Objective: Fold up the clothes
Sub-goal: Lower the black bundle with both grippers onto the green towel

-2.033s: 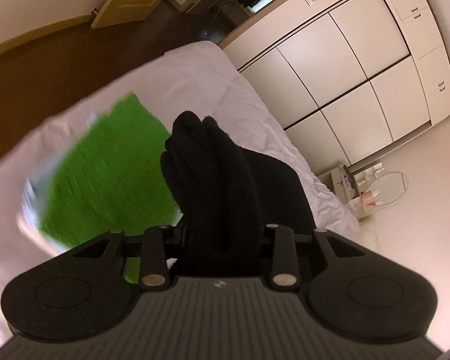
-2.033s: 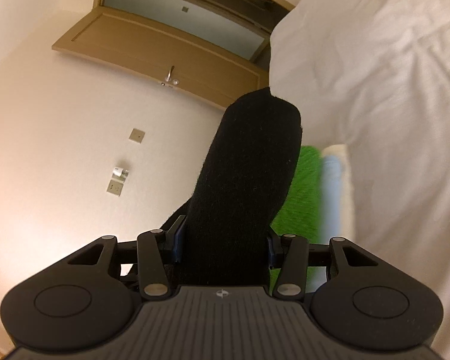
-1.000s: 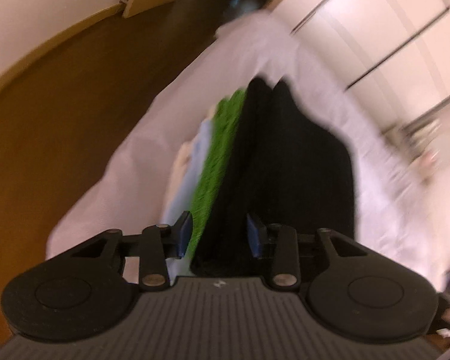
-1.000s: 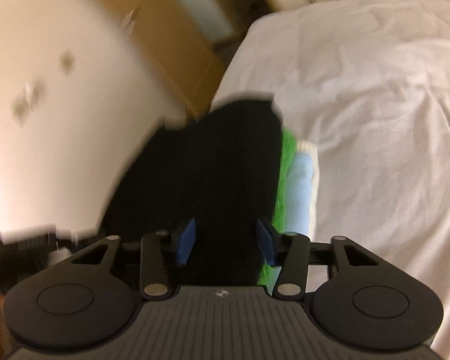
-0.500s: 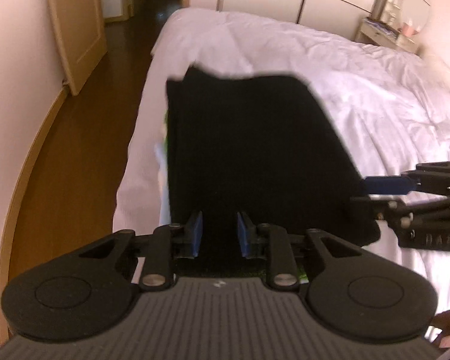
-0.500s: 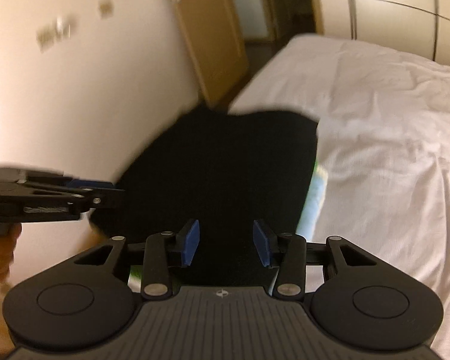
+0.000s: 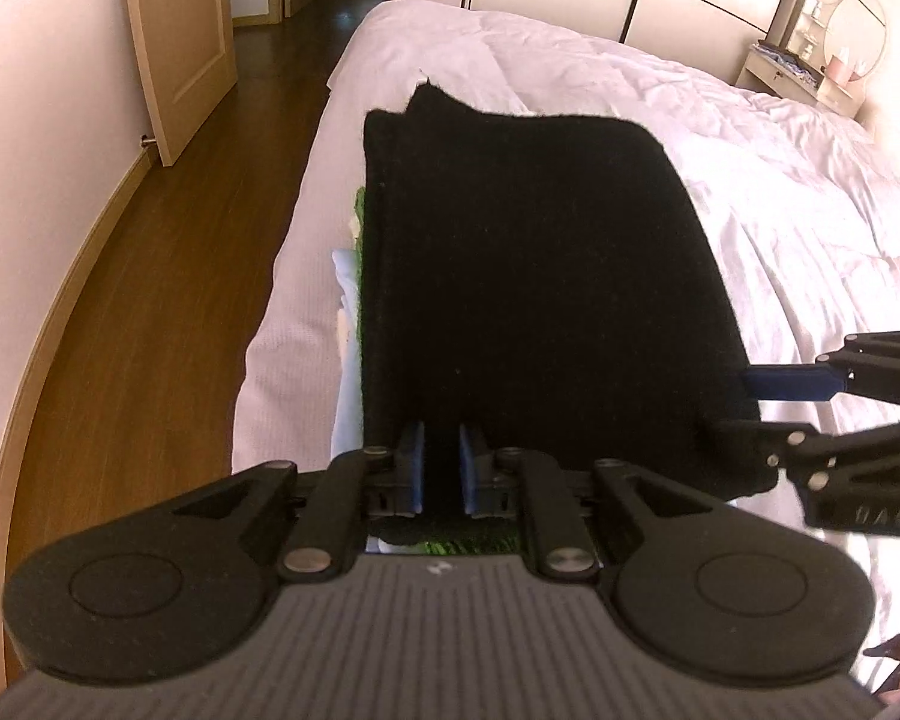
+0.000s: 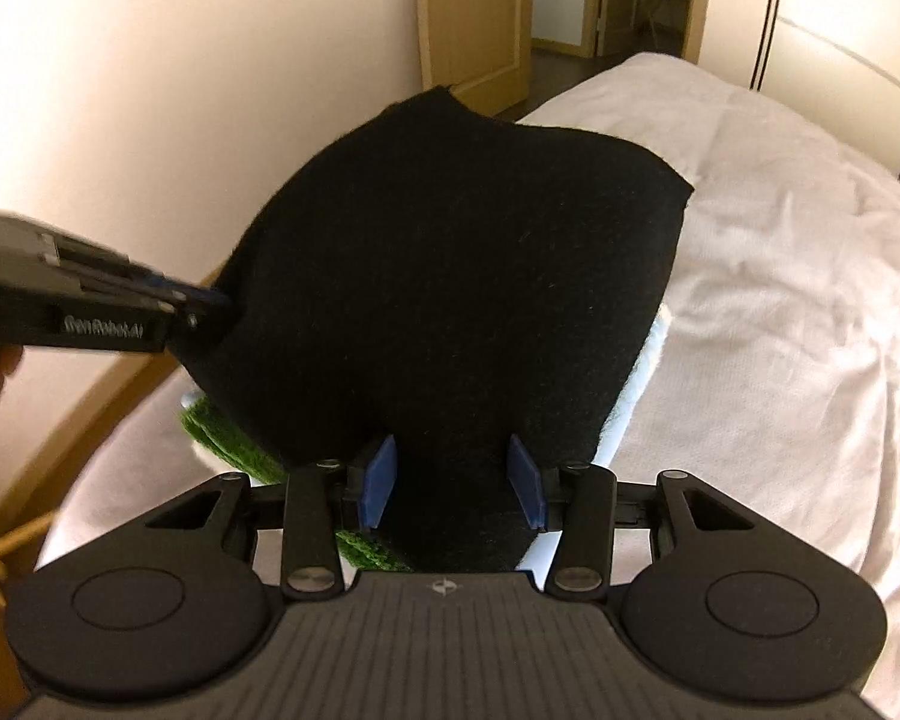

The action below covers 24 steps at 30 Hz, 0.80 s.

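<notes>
Left wrist view: the blue pads [image 7: 413,468] of the left gripper [image 7: 441,468] are seen low in the centre of the frame, drawn close together and closing, with a narrow pinch of the near hem of a folded black garment [image 7: 540,276] between them. From the pads the garment is spread upward through the middle of the frame, its far edge lying near the upper centre. Along its left edge, thin strips of a green garment [image 7: 361,228] and a pale blue garment [image 7: 347,372] are exposed beneath it; all are stacked on a white bed [image 7: 810,210] that fills the right and upper centre. At the right edge, the right gripper [image 7: 768,414] is shown with one blue finger lying over the garment's near right corner.

Right wrist view: the right gripper's [image 8: 453,483] pads [image 8: 378,483] are seen moderately apart and opening slightly, with a thick fold of the black garment [image 8: 450,276] bulging between them and filling the gap; firm pressure cannot be confirmed. The cloth is raised as a dark mound through the centre of the frame. Green pile [image 8: 222,438] shows below it at lower left and a pale edge at right. At the left edge, the left gripper [image 8: 219,303] is seen nipping the garment's corner. The bed [image 8: 780,300] occupies the right; a wooden floor [image 7: 120,330] and a door [image 7: 174,36] are shown at the left of the left view.
</notes>
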Each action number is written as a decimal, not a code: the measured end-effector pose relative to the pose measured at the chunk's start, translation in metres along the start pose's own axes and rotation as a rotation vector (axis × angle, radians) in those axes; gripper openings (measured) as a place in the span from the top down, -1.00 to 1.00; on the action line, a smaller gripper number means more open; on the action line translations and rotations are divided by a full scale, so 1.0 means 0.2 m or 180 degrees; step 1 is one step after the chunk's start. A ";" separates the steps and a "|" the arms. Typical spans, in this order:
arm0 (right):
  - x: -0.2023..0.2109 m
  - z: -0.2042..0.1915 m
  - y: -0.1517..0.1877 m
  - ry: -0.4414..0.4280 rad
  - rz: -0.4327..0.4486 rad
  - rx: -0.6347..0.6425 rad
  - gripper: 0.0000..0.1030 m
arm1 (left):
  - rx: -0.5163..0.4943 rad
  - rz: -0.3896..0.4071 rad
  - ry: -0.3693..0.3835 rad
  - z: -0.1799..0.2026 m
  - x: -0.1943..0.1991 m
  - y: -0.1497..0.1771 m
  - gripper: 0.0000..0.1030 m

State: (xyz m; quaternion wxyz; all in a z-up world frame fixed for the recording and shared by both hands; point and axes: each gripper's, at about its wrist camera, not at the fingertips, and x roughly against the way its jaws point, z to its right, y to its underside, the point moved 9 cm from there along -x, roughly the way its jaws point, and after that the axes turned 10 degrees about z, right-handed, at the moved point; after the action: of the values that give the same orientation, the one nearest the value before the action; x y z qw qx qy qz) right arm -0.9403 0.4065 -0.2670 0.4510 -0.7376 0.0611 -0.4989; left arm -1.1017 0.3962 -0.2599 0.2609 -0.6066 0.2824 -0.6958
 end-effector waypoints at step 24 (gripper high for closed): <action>-0.06 0.36 -0.40 0.0217 0.0317 -0.0967 0.11 | -0.0430 0.0072 -0.0077 0.15 -0.16 -0.52 0.63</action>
State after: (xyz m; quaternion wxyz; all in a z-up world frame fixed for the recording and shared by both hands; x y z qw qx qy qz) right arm -0.9172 0.5028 -0.2241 0.3560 -0.7760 0.1876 -0.4857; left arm -1.0703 0.4904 -0.2050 0.2307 -0.6279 0.3324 -0.6649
